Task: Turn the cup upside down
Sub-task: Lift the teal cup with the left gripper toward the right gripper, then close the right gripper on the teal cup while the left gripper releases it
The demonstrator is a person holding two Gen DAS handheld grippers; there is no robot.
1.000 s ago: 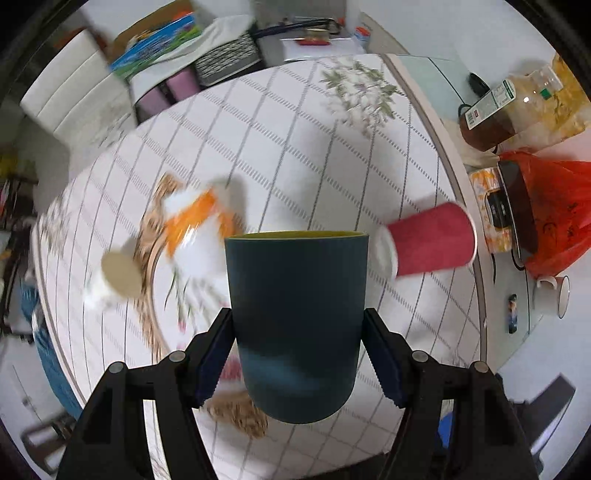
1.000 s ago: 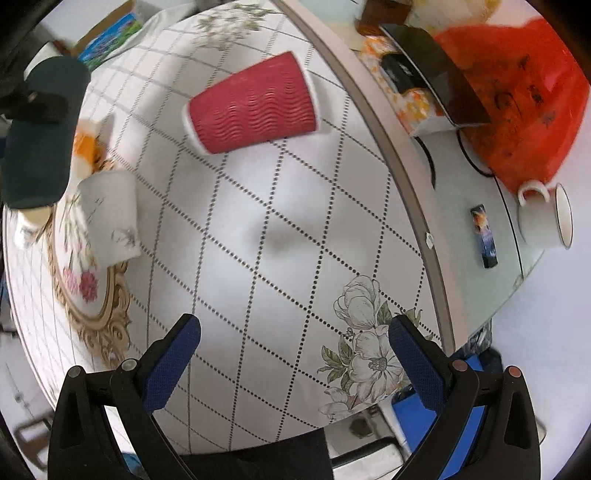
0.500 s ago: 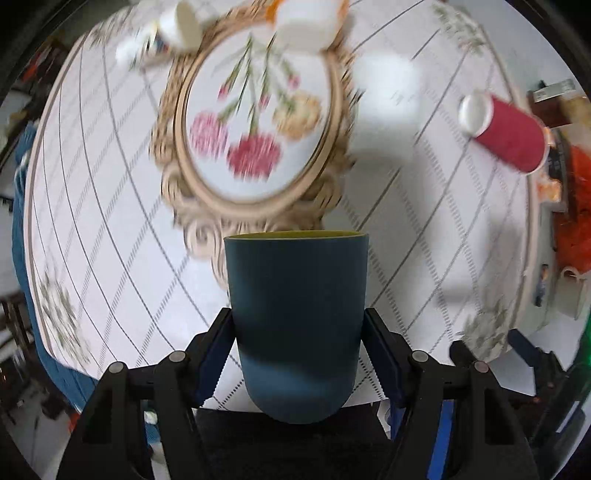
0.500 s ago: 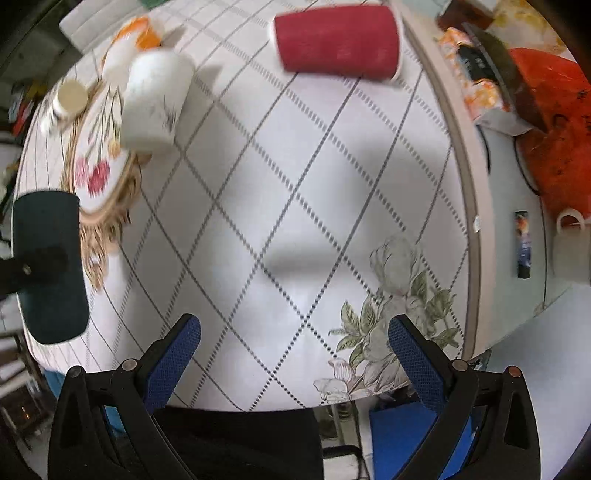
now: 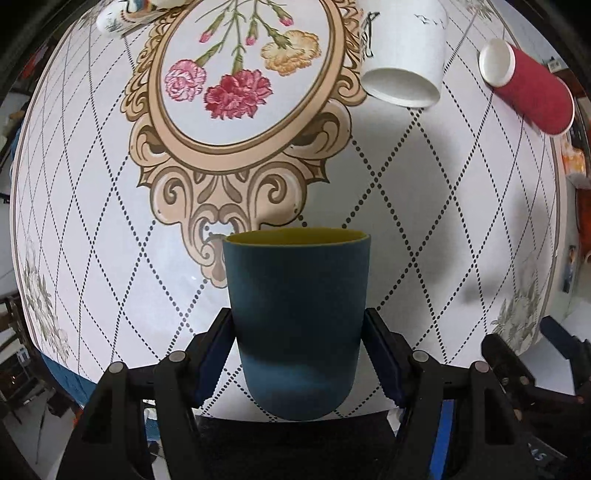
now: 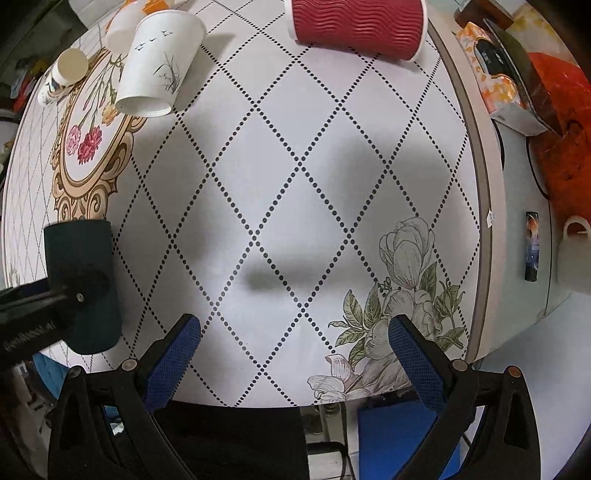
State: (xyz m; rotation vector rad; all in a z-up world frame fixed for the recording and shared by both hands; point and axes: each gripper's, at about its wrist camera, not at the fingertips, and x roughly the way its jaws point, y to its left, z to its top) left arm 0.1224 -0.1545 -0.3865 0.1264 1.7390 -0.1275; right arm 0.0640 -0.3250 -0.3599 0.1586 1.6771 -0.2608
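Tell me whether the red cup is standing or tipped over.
Tipped over: the red cup lies on its side on the table, its ribbed wall showing along its length.

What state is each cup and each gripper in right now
Dark blue cup: clamped in the left gripper, held above the table, mouth pointing away from the camera.
Red cup: lying on its side.
White cup: lying on its side.
Small cup: tipped over, far left.
White mug: upright on the side surface.
Right gripper: open, empty.
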